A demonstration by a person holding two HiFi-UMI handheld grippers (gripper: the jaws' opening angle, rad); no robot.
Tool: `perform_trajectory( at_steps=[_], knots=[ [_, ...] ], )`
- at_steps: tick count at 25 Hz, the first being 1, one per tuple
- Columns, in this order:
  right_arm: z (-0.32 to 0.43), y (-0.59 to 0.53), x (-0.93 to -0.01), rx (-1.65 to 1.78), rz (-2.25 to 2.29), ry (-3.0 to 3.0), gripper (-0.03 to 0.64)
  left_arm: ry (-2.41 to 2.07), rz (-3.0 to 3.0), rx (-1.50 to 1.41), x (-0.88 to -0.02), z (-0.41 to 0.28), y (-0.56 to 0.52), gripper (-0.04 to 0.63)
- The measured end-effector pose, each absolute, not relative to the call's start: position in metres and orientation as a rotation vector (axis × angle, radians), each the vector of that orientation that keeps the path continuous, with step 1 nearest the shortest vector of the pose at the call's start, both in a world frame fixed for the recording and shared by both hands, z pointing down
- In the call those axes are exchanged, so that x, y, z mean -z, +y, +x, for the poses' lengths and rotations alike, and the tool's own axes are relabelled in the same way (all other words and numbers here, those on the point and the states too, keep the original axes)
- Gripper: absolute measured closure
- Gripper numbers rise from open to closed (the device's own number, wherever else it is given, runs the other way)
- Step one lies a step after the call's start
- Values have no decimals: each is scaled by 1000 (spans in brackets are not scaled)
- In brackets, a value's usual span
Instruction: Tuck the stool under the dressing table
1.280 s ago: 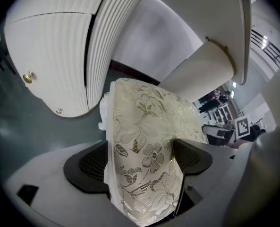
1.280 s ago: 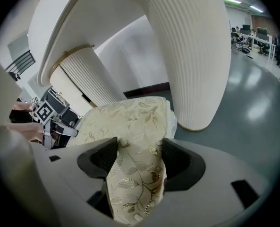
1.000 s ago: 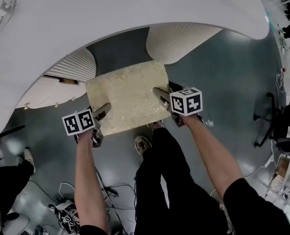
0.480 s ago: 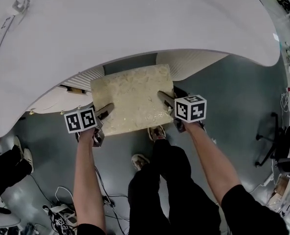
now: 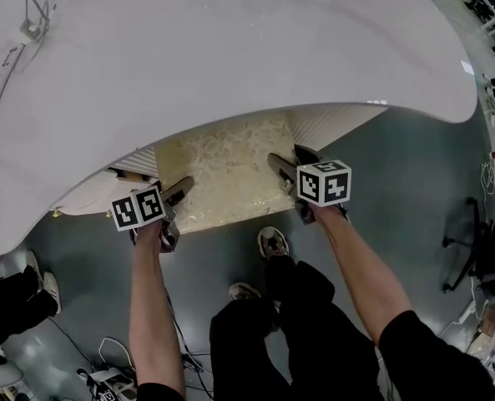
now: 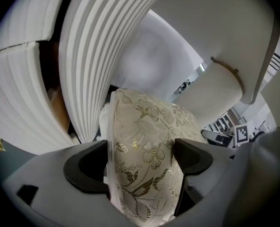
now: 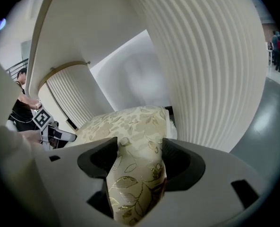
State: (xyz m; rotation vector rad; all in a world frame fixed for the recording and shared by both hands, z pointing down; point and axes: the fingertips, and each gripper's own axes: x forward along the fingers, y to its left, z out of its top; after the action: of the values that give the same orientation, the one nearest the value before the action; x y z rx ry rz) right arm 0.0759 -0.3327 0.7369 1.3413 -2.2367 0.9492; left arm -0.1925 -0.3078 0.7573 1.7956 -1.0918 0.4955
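The stool (image 5: 226, 178) has a cream cushion with a gold floral pattern; its far half lies hidden under the white dressing table top (image 5: 222, 48). My left gripper (image 5: 179, 192) is shut on the cushion's left edge (image 6: 144, 160). At the other side my right gripper (image 5: 279, 167) is shut on the right edge (image 7: 135, 169). The stool sits between the table's two ribbed white pedestals, one at the left (image 6: 102, 56) and one at the right (image 7: 210, 65).
The person's shoes (image 5: 272, 242) and dark trouser legs stand just behind the stool on the grey floor. Cables (image 5: 113, 374) lie on the floor at lower left. A rack (image 5: 34, 15) rests on the table top at far left. An office chair (image 5: 485, 249) stands at the right.
Both grippers have pushed the stool forward; more of the cushion now lies under the table top. The person's feet stepped closer to the table.
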Motion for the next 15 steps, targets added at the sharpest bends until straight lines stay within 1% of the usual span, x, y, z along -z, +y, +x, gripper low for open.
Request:
perform_trajectory(
  at_steps=[15],
  knots=[
    [78, -373, -730, -835, 1396, -2304, 319, -1190, 1822, -425, -753, -189, -336, 155]
  ],
)
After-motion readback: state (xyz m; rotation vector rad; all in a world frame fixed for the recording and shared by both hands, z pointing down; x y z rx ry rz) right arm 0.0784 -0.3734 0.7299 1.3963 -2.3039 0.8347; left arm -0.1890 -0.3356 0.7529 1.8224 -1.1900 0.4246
